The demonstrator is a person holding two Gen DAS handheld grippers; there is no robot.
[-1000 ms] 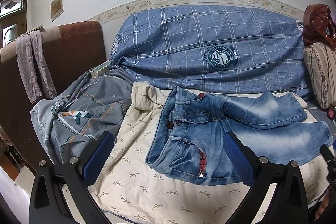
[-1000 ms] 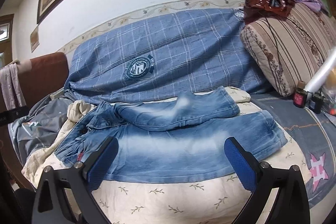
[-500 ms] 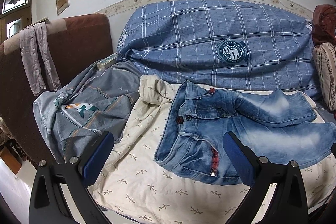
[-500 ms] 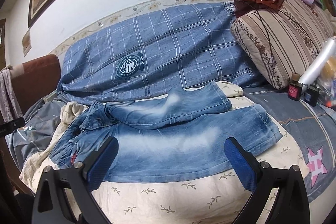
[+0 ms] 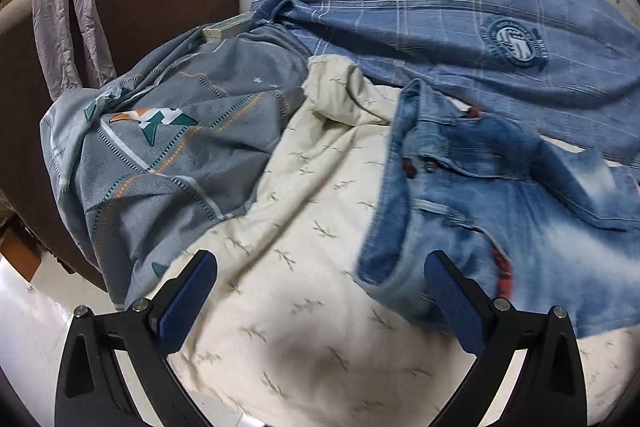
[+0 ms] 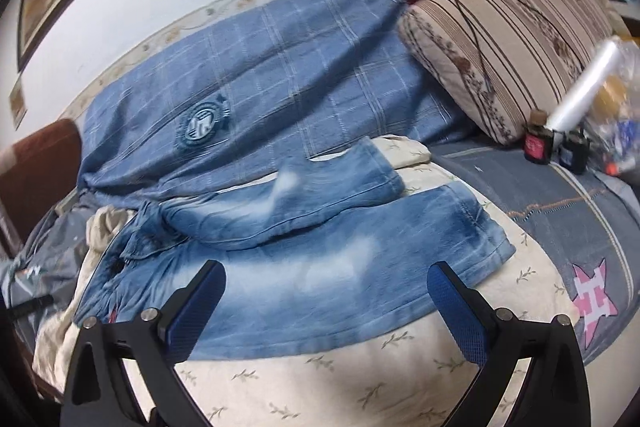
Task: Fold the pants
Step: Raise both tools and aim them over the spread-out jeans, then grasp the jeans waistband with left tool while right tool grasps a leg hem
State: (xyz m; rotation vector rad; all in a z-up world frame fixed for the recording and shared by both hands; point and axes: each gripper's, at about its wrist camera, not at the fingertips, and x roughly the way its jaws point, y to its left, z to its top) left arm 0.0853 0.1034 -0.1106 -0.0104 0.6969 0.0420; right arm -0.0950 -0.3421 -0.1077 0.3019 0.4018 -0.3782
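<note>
In the left wrist view, the left gripper (image 5: 320, 287) is spread wide and holds nothing, its blue-padded fingers (image 5: 456, 301) at the bottom of the frame. It has dipped and come closer since half a second ago: the faded blue denim pants (image 5: 500, 211) now fill the right half of the frame, waistband toward the centre, lying on the cream leaf-print sheet (image 5: 304, 267). The right finger overlaps the waistband's lower corner; contact cannot be told. The grey patterned cloth (image 5: 160, 155) fills the left, the blue plaid blanket (image 5: 440, 7) the upper right.

In the right wrist view, the right gripper (image 6: 326, 297) is equally spread and empty. The pants (image 6: 320, 267) cross mid-frame, one leg folded over the other, hems toward the right. The view has tilted and neared slightly. A striped beige pillow (image 6: 512, 39) sits upper right.
</note>
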